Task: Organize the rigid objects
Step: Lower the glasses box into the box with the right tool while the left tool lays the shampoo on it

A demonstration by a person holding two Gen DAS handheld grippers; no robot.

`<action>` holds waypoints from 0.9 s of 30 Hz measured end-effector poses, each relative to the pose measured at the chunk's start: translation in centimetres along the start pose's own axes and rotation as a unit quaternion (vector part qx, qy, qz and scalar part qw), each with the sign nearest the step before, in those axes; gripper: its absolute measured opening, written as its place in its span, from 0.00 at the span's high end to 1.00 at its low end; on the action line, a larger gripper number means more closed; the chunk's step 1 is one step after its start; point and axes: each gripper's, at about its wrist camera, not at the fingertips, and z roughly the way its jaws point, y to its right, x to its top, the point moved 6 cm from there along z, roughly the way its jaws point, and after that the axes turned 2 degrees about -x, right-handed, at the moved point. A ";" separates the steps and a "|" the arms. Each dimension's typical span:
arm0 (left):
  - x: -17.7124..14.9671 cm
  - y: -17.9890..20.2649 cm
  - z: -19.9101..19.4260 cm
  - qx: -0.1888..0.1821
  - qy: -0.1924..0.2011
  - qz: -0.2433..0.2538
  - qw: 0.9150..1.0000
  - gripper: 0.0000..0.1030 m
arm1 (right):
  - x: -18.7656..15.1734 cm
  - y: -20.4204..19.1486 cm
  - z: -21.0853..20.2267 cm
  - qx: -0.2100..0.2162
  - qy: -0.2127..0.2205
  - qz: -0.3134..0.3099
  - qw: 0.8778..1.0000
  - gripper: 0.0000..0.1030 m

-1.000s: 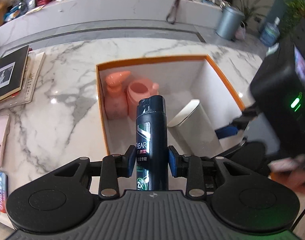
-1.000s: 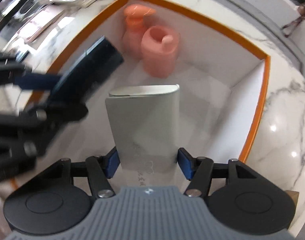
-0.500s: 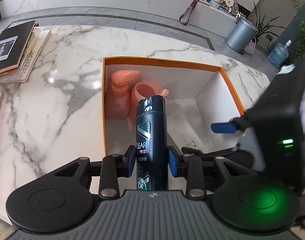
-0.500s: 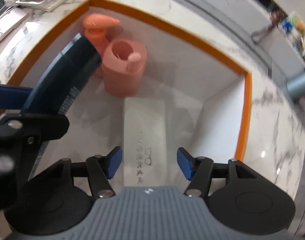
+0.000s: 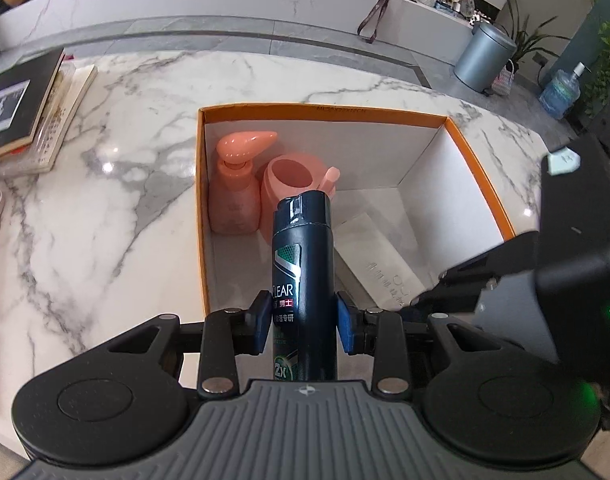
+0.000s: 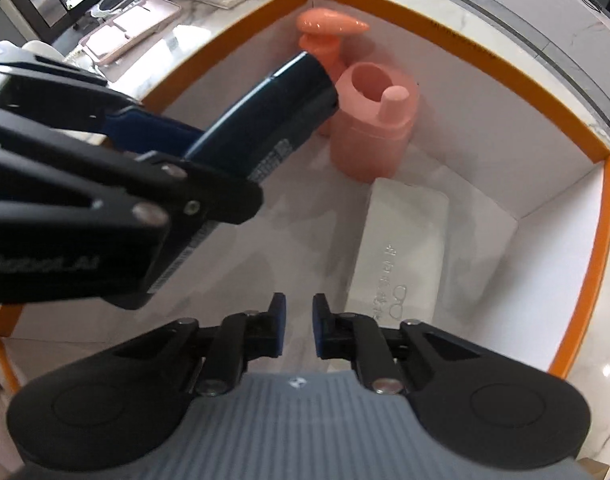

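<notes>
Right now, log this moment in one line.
left gripper: holds shampoo bottle | right gripper: closing, empty | white case: flat in box

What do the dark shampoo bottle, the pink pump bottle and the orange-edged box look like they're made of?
Shampoo bottle: likely glossy plastic, with a sheen and a printed label. Pink pump bottle: probably matte plastic, an even colour with no sharp glints. Box: looks like cardboard, with thin straight walls, white inside, and orange rims.

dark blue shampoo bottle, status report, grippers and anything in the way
Left gripper clamped on dark blue shampoo bottle above orange-rimmed box. Right gripper closing, nothing between jaws. White flat case lying on box floor beside pink holder.
</notes>
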 end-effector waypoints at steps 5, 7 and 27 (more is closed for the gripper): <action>0.0 -0.1 -0.1 0.003 0.000 0.004 1.000 0.63 | 0.4 1.7 0.5 -0.026 0.001 0.038 0.999 1.00; 0.0 -0.1 -0.1 0.001 0.000 0.005 1.000 0.63 | 0.5 2.2 0.6 -0.048 0.008 0.042 0.998 1.00; 1.2 3.2 4.3 -0.055 -0.031 -0.050 0.997 0.63 | -0.5 5.6 -8.3 -0.127 0.112 -0.014 0.985 0.74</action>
